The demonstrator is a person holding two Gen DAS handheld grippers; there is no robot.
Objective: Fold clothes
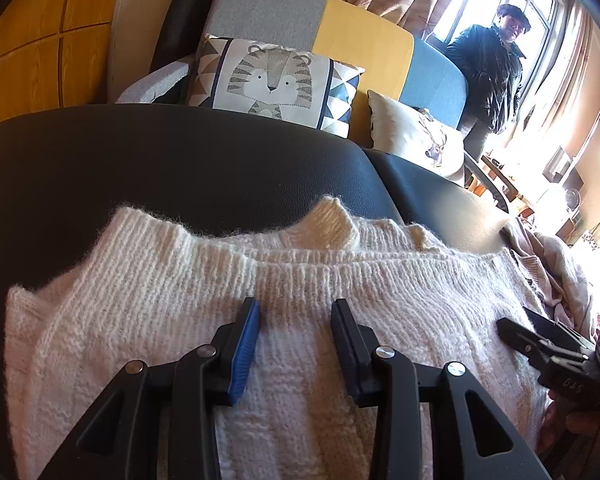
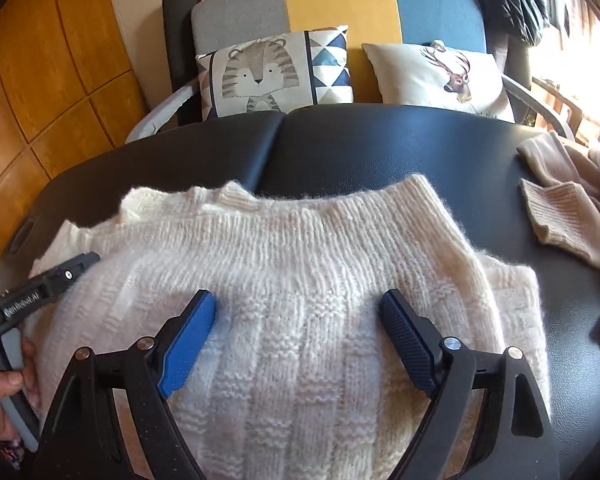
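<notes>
Left wrist view: left tongs [image 1: 296, 308] hover over cream knit sweater [image 1: 260, 320], blue pads apart, jaws partly open, nothing pinched between them. Sweater lies flat across lower half of frame on black padded desk [image 1: 180, 160], ribbed edge running across mid frame. Right tongs [image 1: 516, 326] enter at right edge, tips over sweater's right side. Pink knit garment [image 1: 552, 264] bunched at right edge of desk. Sofa behind with tiger cushion [image 1: 272, 80] upper centre, deer cushion [image 1: 420, 136] right of it. Person in dark jacket [image 1: 492, 76] stands by window, upper right.

Right wrist view: right tongs [image 2: 298, 306] spread wide, jaws open, gripping nothing, sweater [image 2: 300, 260] below them filling centre and bottom. Left tongs [image 2: 88, 258] at left edge, tip on or just over sweater's left side, cannot tell which; hand [image 2: 0, 392] on handle, lower left. Pink garment [image 2: 568, 208] at right, apart from sweater. Desk [image 2: 380, 148] bare above sweater.
</notes>
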